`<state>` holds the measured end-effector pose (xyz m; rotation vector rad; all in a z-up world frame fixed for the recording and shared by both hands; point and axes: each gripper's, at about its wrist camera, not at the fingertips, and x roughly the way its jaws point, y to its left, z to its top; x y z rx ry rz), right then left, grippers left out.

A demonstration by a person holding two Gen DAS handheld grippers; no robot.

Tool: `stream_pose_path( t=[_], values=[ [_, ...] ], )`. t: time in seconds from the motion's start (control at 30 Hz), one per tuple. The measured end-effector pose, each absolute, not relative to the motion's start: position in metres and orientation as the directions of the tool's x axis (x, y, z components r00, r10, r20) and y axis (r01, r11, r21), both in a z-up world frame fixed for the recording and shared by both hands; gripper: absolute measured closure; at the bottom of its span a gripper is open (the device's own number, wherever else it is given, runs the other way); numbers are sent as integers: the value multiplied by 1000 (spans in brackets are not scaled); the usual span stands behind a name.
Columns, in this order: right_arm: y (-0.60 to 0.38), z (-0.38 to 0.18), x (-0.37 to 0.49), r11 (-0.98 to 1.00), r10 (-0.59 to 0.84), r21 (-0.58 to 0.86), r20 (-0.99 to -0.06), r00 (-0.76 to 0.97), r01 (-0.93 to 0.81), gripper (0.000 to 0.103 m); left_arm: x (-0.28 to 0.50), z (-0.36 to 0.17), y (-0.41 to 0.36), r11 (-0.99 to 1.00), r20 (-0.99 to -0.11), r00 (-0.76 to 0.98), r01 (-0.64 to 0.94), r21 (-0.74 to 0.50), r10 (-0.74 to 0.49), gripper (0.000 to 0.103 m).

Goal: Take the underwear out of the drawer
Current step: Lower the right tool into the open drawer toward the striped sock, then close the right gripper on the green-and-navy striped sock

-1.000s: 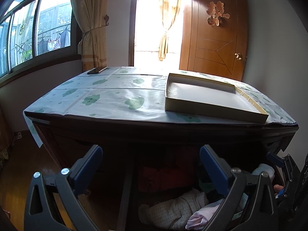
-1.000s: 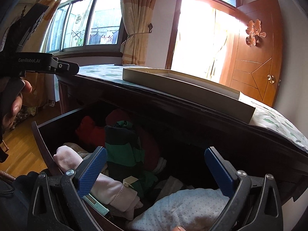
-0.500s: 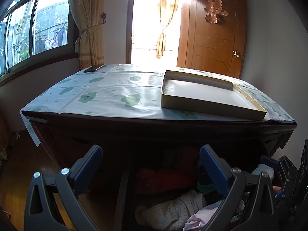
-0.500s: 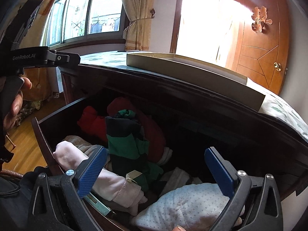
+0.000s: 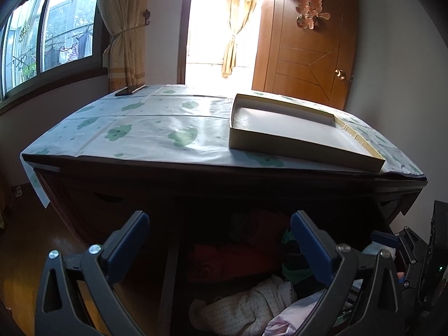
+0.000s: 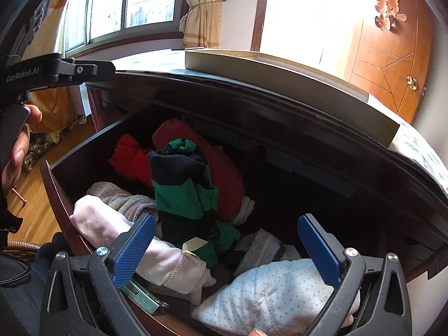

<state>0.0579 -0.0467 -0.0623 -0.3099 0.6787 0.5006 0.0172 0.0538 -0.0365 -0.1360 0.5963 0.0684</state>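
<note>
Underwear [image 6: 268, 294] in drawer [image 6: 56, 184] just under right gripper [image 6: 224, 249], jaws spread, empty; left gripper [image 5: 221, 247] likewise released, raised beside drawer.

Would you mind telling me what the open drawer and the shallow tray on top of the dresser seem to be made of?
The drawer looks like dark, reddish-brown varnished wood: its side wall has a smooth sheen. The shallow tray looks like cardboard, possibly a box lid: thin straight walls, matte tan outside, pale inside. The cover beneath it seems to be glossy plastic sheet, since it reflects the window light.
</note>
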Motion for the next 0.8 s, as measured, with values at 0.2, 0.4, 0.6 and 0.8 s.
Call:
stream_pose_path(
  t=[0.2, 0.4, 0.6, 0.8],
  values=[
    [-46, -64, 59, 836, 352, -90, -669, 654, -542, 1, 22, -48, 45, 992, -599, 801, -80, -102, 3, 0],
    [-45, -65, 66, 811, 368, -75, -706, 605, -580, 1, 35, -74, 40, 994, -653, 758, -72, -79, 3, 0],
    [-41, -67, 74, 790, 372, -51, -753, 543, -611, 1, 40, -87, 43, 993, -678, 735, -88, -73, 15, 0],
    [-31, -69, 78, 749, 330, -102, -800, 502, -655, 1, 38, -86, 44, 992, -675, 737, -94, -80, 15, 0]
  ],
)
